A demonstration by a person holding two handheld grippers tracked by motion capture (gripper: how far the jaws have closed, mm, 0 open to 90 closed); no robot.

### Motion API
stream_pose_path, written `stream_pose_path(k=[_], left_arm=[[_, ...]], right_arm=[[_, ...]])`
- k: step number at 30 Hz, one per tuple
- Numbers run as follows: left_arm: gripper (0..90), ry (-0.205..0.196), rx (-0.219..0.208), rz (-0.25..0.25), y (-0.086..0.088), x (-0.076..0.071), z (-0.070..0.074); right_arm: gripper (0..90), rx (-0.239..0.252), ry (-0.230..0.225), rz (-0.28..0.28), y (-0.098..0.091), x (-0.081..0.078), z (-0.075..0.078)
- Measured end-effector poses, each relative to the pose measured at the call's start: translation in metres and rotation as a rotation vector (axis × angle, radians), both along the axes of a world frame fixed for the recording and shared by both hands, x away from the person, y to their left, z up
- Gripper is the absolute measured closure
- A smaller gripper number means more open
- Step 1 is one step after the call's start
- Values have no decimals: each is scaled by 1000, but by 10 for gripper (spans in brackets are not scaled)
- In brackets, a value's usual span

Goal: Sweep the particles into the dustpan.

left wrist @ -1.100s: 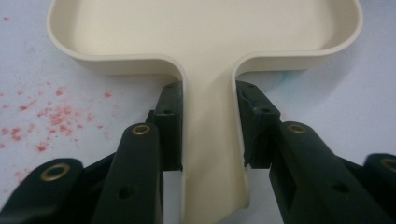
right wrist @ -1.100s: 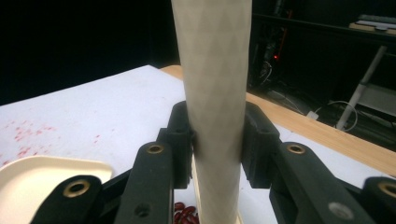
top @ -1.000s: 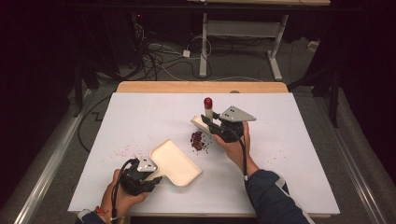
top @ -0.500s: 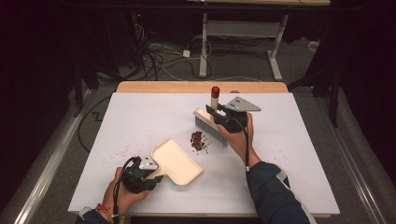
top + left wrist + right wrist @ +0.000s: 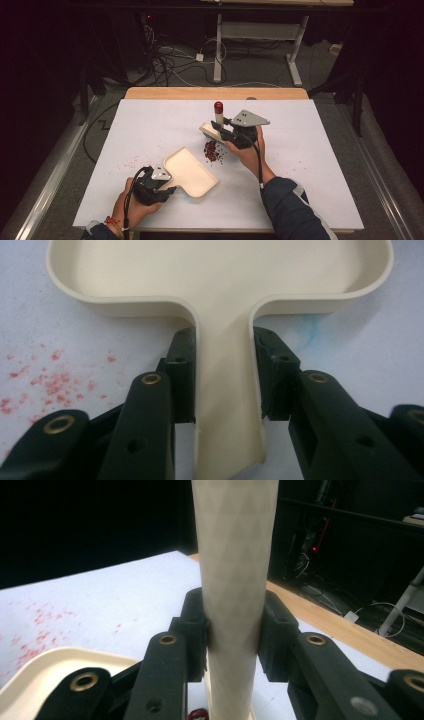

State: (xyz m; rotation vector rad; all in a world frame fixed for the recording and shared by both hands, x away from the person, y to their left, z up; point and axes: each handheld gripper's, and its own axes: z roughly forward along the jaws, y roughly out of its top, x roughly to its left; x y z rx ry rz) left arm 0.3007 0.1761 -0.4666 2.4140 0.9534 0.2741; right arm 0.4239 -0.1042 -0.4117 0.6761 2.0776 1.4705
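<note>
Brush point(image 5: 216, 121) shifted nearer beans point(image 5: 212, 150), handle upright

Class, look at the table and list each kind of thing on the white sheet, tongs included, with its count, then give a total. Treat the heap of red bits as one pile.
Tongs: 2, left and right
Cream dustpan: 1
Brush with cream handle and red tip: 1
Pile of red bits: 1
Total: 5

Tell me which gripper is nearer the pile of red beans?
Right. The right gripper, shut on the brush, sits just beyond the red beans; the left gripper holds the dustpan handle, farther off.
</note>
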Motion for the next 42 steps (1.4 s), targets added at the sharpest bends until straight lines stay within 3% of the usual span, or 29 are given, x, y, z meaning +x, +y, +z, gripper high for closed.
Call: stream_pose_path(k=[15, 25, 32, 38, 42], left_arm=[[636, 25, 13, -8, -10, 13, 4], [636, 24, 36, 15, -3, 16, 7], [637, 22, 55, 17, -2, 17, 6], [637, 22, 62, 14, -2, 18, 7], [637, 23, 69, 10, -5, 20, 8]], right_arm=[[691, -21, 23, 10, 2, -8, 1], [689, -16, 45, 2, 3, -8, 2], [688, -4, 52, -5, 5, -10, 1], [685, 40, 71, -31, 9, -15, 0], [684, 35, 69, -41, 12, -18, 0]])
